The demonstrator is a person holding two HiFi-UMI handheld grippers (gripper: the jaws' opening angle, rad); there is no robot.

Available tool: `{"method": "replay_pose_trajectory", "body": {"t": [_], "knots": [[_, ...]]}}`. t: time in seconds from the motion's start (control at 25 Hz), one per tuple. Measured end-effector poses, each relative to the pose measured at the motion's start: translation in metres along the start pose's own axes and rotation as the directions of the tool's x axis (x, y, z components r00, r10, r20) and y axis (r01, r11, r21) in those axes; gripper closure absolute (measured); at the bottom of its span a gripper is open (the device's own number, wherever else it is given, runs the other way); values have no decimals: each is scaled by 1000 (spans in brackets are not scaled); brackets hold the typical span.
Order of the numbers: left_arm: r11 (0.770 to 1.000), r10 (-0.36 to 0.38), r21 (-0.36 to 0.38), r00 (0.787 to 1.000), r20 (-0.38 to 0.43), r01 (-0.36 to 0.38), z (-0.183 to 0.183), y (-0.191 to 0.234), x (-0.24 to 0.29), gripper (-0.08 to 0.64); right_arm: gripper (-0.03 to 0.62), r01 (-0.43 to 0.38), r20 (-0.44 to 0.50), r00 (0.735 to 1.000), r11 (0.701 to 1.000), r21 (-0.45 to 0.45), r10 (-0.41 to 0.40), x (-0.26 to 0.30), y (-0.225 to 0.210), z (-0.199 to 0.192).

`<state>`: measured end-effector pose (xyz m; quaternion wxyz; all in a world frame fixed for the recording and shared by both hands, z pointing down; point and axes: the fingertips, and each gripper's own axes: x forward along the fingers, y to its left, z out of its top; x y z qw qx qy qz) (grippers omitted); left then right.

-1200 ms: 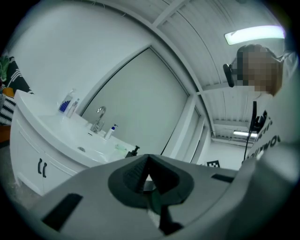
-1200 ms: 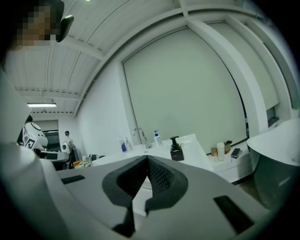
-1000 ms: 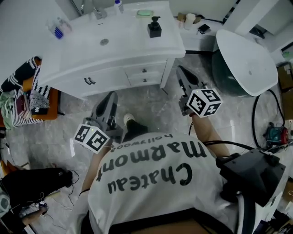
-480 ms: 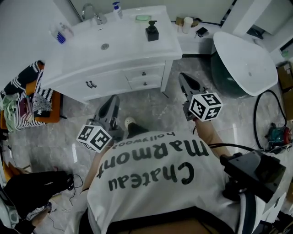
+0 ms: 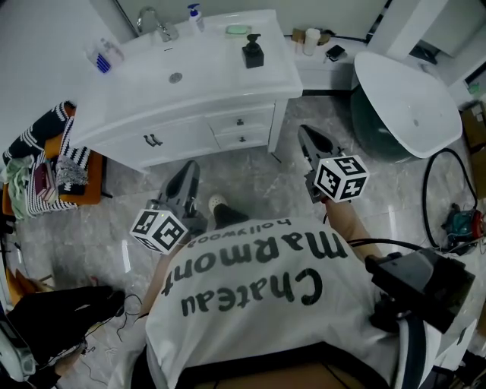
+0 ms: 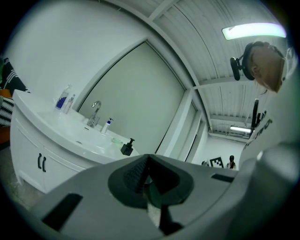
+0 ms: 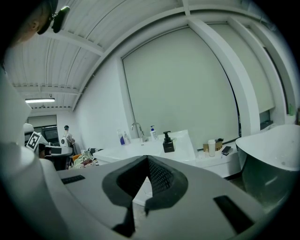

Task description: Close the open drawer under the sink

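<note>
the white vanity fills the upper left of the head view. its sink surface (image 5: 228,76) carries a black pump bottle (image 5: 253,52) toward the back right, and a tap (image 5: 156,23) stands at the top edge. under the surface, at the cabinet's right end, are two small drawers, the upper drawer (image 5: 241,120) above the lower drawer (image 5: 243,139). both fronts look flush with the cabinet, neither one pulled out. the cabinet doors (image 5: 178,137) with dark handles lie to their left.

the left tool (image 5: 189,167) hangs over the grey floor (image 5: 250,178) at centre left, below the doors, pointing toward the vanity and apart from it. in the left gripper view its jaws meet at the tip with nothing between them.

the right tool (image 5: 303,131) is right of centre, near the cabinet's right corner and clear of both drawers. its jaws are closed and empty. a white bathtub (image 5: 410,99) sits at the upper right.
</note>
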<state>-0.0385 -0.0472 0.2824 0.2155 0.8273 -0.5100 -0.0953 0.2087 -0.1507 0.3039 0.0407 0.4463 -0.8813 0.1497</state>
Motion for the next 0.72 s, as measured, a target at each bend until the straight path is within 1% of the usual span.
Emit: {"method": "replay_pose_trajectory", "body": {"t": [0.24, 0.48, 0.72], "knots": [[1000, 4, 1, 1000, 1, -4, -4, 4, -2, 551, 581, -8, 7, 1000, 1000, -1, 8, 0, 0, -1], [1000, 9, -1, 1000, -4, -9, -7, 8, -7, 551, 581, -1, -4, 1000, 1000, 13, 1, 2, 2, -8], [1000, 7, 1, 1000, -1, -7, -2, 4, -7, 551, 581, -8, -10, 1000, 1000, -6, 8, 0, 6, -6]]}}
